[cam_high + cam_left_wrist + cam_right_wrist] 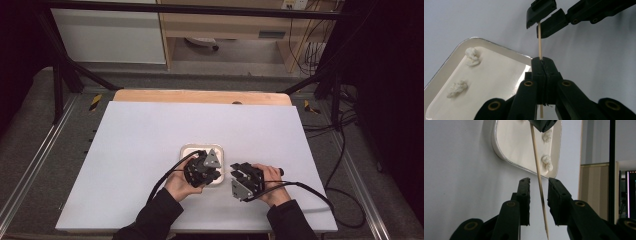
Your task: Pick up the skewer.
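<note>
a matte white table (150, 150) spreads under me, with a glossy, round-cornered white tray (474, 41) on it. my left gripper (543, 61) is pressed tight on a thin wooden skewer (540, 40), held above the table just beside the tray. my right gripper (538, 192) has its jaws around the skewer, not touching. its view shows the pointed tip; the left gripper view shows two lumpy white pieces (472, 57) in the tray.

Even, soft light over a dim surround

The white table (150, 150) is evenly lit from above; the room's edges are left dark. Soft shadows are cast, and near jaws are slightly blurred.
</note>
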`<action>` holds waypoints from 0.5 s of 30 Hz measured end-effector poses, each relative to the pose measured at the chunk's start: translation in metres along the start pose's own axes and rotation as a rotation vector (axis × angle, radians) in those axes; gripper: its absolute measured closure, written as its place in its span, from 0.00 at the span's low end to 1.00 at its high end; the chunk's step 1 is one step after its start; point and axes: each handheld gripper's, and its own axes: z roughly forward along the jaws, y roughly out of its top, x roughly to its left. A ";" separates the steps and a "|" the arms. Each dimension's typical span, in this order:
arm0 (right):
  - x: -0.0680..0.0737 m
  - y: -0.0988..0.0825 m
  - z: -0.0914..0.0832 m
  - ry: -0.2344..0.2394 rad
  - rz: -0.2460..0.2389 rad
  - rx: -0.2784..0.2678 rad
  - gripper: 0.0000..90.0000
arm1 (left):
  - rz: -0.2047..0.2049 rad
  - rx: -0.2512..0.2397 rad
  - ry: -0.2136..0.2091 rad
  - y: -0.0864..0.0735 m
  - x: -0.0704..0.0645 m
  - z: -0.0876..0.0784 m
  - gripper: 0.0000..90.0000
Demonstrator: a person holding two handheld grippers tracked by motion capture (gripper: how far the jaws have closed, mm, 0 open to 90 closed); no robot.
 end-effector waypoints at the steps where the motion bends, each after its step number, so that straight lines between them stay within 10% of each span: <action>1: 0.000 0.000 0.000 0.000 -0.003 -0.002 0.82 | 0.003 0.003 -0.003 0.000 0.000 0.000 0.99; 15: 0.001 -0.001 0.001 0.023 -0.028 0.008 0.97 | 0.004 0.008 -0.008 -0.001 0.000 0.001 0.99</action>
